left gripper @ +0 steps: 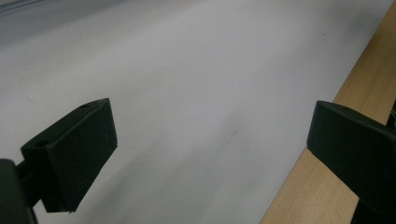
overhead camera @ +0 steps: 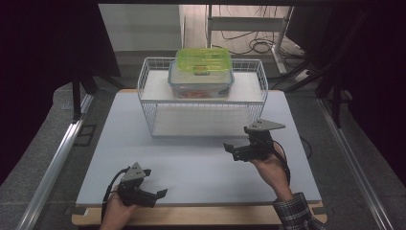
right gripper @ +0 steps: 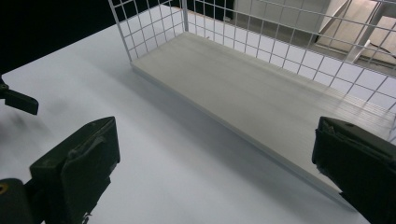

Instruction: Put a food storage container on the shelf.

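- The desk (overhead camera: 191,167) is the biggest thing I see: a pale sheet over a wooden board whose light wood edge (left gripper: 327,154) shows along the near side, just beside my left gripper's jaws in the left gripper view.
- Toward the far edge of the desk, centred, stands a white wire rack (overhead camera: 201,96) with two shelves; in the right gripper view its lower shelf (right gripper: 261,93) lies bare ahead, with the wire grid rising behind it.
- On the rack's upper shelf, right of its middle, sits a clear storage box (overhead camera: 201,81) with something reddish inside, too small for me to make out.
- Stacked on that box is a smaller container with a lime-green lid (overhead camera: 203,60), set toward the back.
- My right gripper (overhead camera: 234,149) hovers over the desk's right half, just in front of the rack's near right corner, jaws spread wide and gripping nothing; its camera looks at the rack's lower shelf between them.
- My left gripper (overhead camera: 155,193) is at the near edge of the desk, left of centre, low over the sheet, jaws parted wide with bare desk between them.
- The two grippers are well apart, and both are well clear of the boxes.
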`<state>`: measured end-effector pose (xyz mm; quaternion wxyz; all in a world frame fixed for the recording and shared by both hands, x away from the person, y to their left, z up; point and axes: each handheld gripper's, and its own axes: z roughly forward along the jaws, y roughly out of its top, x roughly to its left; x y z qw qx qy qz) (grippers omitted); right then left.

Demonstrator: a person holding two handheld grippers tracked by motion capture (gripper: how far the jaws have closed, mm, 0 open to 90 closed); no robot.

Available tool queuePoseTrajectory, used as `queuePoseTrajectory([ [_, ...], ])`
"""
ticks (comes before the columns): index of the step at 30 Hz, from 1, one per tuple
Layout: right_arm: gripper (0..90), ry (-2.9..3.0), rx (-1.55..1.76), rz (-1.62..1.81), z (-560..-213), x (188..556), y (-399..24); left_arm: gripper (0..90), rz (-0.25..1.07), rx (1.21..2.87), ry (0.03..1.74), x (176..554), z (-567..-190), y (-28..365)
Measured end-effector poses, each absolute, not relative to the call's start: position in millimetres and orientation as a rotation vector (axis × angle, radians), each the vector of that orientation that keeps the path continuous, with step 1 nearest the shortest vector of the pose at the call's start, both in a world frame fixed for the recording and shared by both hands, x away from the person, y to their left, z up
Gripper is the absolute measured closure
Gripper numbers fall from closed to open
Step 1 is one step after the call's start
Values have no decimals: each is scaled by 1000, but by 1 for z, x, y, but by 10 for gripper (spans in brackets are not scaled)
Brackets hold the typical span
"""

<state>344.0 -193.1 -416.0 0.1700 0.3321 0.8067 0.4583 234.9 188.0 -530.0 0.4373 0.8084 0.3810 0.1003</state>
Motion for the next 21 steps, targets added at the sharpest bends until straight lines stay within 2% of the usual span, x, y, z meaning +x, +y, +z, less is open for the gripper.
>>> queuePoseTrajectory([
  [21, 9, 2305, 923, 1243, -427, 331, -203, 17, 253, 2011, 946, 234, -530, 187],
])
